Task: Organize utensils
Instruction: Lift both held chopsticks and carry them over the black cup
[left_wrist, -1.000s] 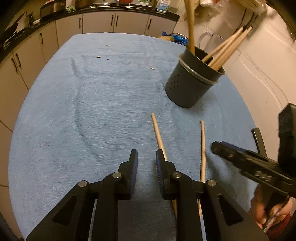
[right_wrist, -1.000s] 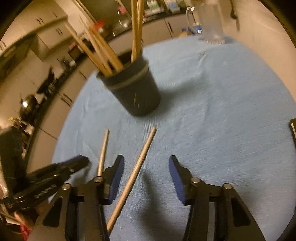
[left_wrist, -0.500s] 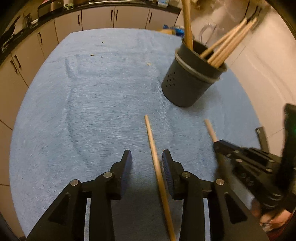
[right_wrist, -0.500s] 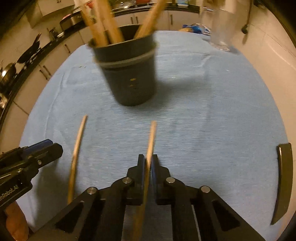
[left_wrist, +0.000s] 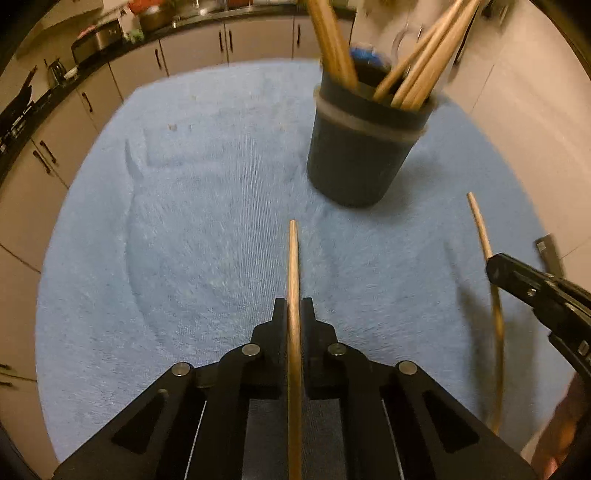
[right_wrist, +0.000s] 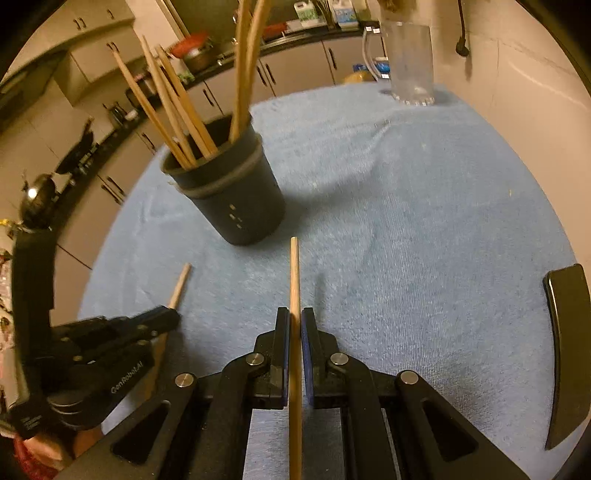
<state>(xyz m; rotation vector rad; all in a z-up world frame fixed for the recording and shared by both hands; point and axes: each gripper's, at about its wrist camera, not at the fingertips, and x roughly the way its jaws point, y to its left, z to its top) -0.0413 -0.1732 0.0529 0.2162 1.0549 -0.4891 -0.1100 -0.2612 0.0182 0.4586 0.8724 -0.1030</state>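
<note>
Blue cloth (left_wrist: 207, 221) covered the table. Half a second earlier the left gripper (left_wrist: 294, 314) stood open; it had since clamped a chopstick (left_wrist: 293, 295), as had the right gripper (right_wrist: 294, 325) on its own chopstick (right_wrist: 294, 280). Both sticks were ready for the holder (left_wrist: 360, 155) at 1 o'clock. Only the right view showed a glass jug (right_wrist: 410, 62) at 1 o'clock.

Holder (left_wrist: 364, 147) top blurred; both chopsticks' (right_wrist: 294, 280) rear ends cut off by frame.
</note>
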